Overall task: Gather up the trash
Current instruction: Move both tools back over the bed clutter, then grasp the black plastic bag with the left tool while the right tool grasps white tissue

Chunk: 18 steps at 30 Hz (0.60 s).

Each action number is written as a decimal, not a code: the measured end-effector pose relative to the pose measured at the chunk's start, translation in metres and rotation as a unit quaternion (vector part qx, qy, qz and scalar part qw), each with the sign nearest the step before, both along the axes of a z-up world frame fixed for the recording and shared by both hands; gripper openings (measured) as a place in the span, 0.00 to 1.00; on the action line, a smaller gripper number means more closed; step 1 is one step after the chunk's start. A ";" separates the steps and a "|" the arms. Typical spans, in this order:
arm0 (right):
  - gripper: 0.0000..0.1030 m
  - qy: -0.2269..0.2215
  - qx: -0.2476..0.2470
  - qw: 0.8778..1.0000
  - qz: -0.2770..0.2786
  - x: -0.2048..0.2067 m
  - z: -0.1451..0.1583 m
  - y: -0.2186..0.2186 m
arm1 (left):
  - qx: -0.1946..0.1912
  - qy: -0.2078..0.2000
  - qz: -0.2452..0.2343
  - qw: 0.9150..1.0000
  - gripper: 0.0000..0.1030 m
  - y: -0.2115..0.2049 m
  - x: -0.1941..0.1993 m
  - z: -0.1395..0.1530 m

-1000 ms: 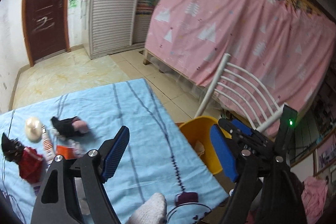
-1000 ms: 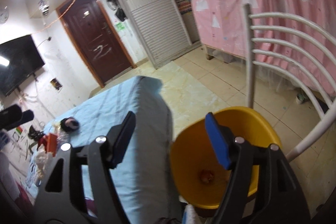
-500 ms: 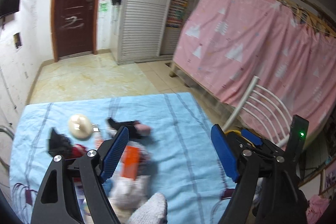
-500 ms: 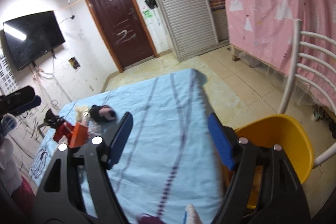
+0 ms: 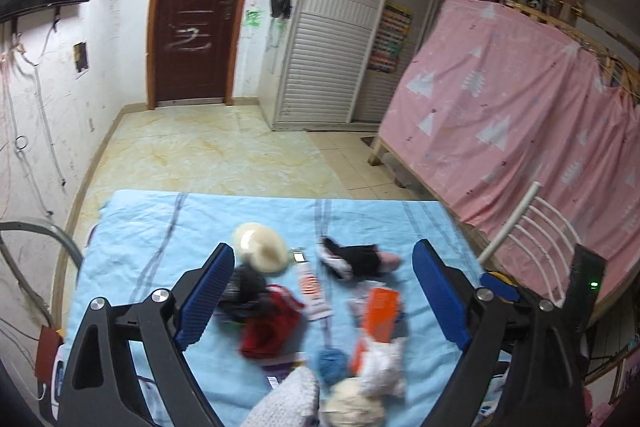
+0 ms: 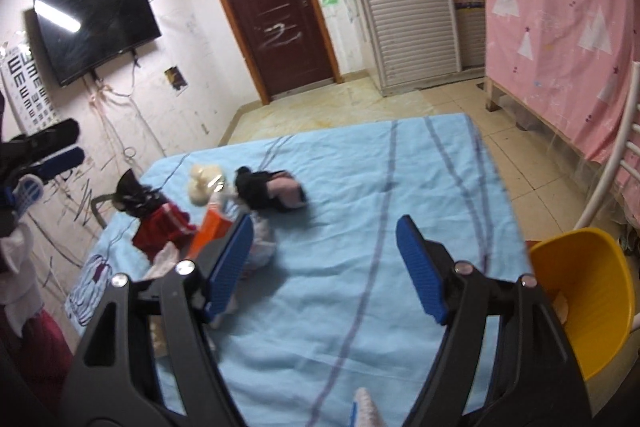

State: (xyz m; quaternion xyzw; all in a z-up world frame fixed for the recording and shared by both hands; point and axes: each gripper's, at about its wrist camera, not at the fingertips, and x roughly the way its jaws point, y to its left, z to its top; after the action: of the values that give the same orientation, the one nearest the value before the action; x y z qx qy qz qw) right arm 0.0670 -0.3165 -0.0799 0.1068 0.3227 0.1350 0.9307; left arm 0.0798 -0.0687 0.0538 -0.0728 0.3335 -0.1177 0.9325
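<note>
Right wrist alone shows yellow bin (image 6: 584,311).

My views are evenly lit by cool indoor light; I can't see its source. The television (image 6: 96,27) carries a bright glare streak. Things on the blue cloth (image 5: 280,227) look smeared, probably by motion. Fisheye bending curves the wardrobe (image 5: 332,39), and the corners go black.
</note>
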 end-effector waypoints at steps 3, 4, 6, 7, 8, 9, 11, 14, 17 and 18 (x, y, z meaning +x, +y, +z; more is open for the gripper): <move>0.71 0.004 -0.008 1.000 0.006 0.005 0.001 0.013 | 0.012 0.007 0.021 1.000 0.79 0.019 0.007 -0.009; 0.75 0.005 -0.011 1.000 0.008 0.007 0.001 0.018 | 0.013 0.011 0.024 1.000 0.79 0.023 0.008 -0.013; 0.75 0.006 -0.012 1.000 0.012 0.009 0.002 0.025 | 0.017 0.020 0.027 0.999 0.79 0.031 0.015 -0.022; 0.76 0.006 -0.013 1.000 0.013 0.009 0.002 0.027 | 0.020 0.023 0.027 0.999 0.79 0.034 0.016 -0.027; 0.76 0.005 -0.015 1.000 0.017 0.008 0.004 0.032 | 0.027 0.027 0.026 0.999 0.79 0.035 0.019 -0.032; 0.76 0.004 -0.017 1.000 0.021 0.007 0.005 0.035 | 0.032 0.031 0.023 0.999 0.79 0.036 0.022 -0.037; 0.76 0.001 -0.021 0.999 0.035 0.003 0.006 0.044 | 0.046 0.035 0.020 0.998 0.79 0.037 0.025 -0.044; 0.76 -0.006 -0.032 0.998 0.062 -0.005 0.005 0.056 | 0.085 0.026 0.004 0.996 0.79 0.031 0.025 -0.054; 0.82 -0.004 -0.042 0.995 0.087 -0.012 0.001 0.066 | 0.081 0.027 -0.022 0.996 0.79 0.028 0.025 -0.060; 0.82 -0.005 -0.045 0.995 0.094 -0.014 0.000 0.069 | 0.083 0.028 -0.028 0.996 0.78 0.027 0.025 -0.062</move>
State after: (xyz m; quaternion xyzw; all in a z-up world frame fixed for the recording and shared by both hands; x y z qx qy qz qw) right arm 0.0532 -0.2476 -0.0798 0.0338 0.3328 0.2075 0.9193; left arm 0.1050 -0.0418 -0.0081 0.0112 0.3700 -0.1131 0.9221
